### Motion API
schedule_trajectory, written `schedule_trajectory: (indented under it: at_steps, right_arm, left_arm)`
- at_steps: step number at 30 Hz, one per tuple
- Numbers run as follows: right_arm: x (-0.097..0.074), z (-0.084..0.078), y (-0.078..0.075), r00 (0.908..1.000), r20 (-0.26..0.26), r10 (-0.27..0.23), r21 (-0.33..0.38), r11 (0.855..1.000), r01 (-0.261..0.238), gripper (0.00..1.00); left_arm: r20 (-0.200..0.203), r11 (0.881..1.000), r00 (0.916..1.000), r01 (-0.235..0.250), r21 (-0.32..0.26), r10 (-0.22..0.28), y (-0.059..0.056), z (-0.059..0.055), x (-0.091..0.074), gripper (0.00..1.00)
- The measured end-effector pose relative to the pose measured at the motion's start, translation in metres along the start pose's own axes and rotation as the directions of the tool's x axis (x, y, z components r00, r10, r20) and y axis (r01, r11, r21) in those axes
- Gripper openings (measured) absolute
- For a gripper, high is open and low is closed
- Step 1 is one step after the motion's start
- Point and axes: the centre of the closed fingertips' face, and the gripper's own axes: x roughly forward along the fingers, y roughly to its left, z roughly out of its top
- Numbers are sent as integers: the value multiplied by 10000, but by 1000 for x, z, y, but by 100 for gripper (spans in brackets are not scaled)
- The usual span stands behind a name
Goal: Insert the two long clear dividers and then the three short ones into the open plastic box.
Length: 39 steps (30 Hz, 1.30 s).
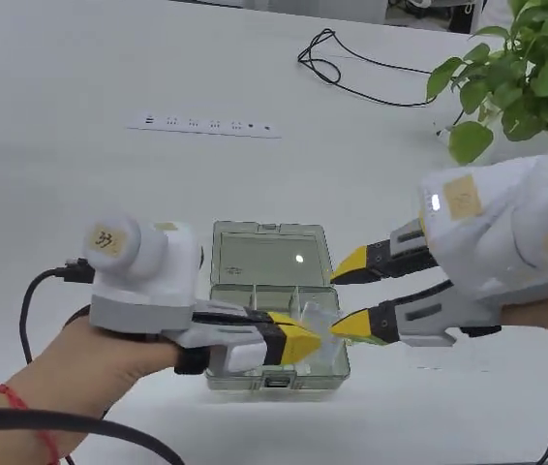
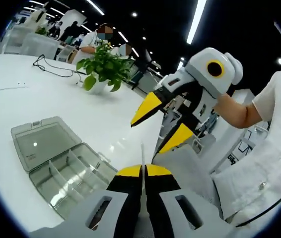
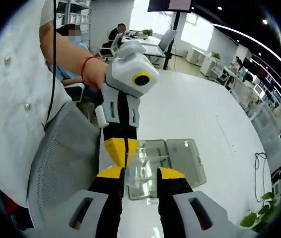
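- White tabletop [image 1: 109,194] in an open office, with people seated at desks far behind.
- Clear box [image 1: 303,376] sits open at the near middle of the tabletop, its lid [image 1: 272,257] laid flat behind the base.
- Partitions already stand in the base, splitting it into compartments; the left gripper view shows this best.
- One clear divider [image 1: 318,325] is held over the front right part of the base. I cannot tell whether it touches the box.
- Left tool [image 1: 308,341] reaches in from the left, its yellow tips closed together on the divider; in its own view the divider's thin edge rises from between the jaws.
- Right tool [image 1: 337,303] comes in from the right with its jaws spread wide and holding nothing. Its lower tip is just beside the divider, and in its own view the clear piece lies in the gap between the jaws.
- Black cable [image 1: 32,300] runs from the back of the left tool, and a red string [image 1: 22,407] circles that wrist.
- White power strip [image 1: 204,126] lies well behind the box.
- Loose black cord [image 1: 351,68] curls at the far right, near a leafy plant [image 1: 526,77].
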Motion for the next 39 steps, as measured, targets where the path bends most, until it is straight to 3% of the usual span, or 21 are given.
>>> schedule_trajectory:
  at_steps: [4,7,10,12,18,25,33,39]
  right_arm:
    - [-4,4,10,9945,276,1015,317,9942,-1023,21]
    - [-3,2,15,9846,342,1716,463,9838,-1730,18]
    - [-3,2,21,9773,349,2088,553,9760,-2105,16]
    - [-2,3,24,9731,319,2282,598,9714,-2297,14]
    - [0,8,31,9565,488,2875,728,9541,-2905,9]
    - [1,9,35,9454,523,3216,737,9429,-3248,4]
    - [3,10,35,9406,527,3354,768,9378,-3387,3]
    - [5,10,35,9427,477,3301,712,9403,-3329,3]
  left_arm:
    - [128,9964,9991,403,743,-413,-10,2,-1,0]
    - [153,9912,9973,695,1129,-717,-17,3,-3,0]
    - [259,9817,9955,859,1698,-915,-20,6,-5,0]
    - [283,9804,9947,924,1737,-988,-21,7,-6,0]
    - [336,9586,9892,1300,2535,-1430,-31,10,-7,0]
    - [419,9509,9883,1291,2813,-1466,-29,12,-9,0]
    - [386,9428,9891,1236,3096,-1423,-29,10,-11,0]
    - [421,9414,9911,1064,3201,-1264,-27,10,-11,0]
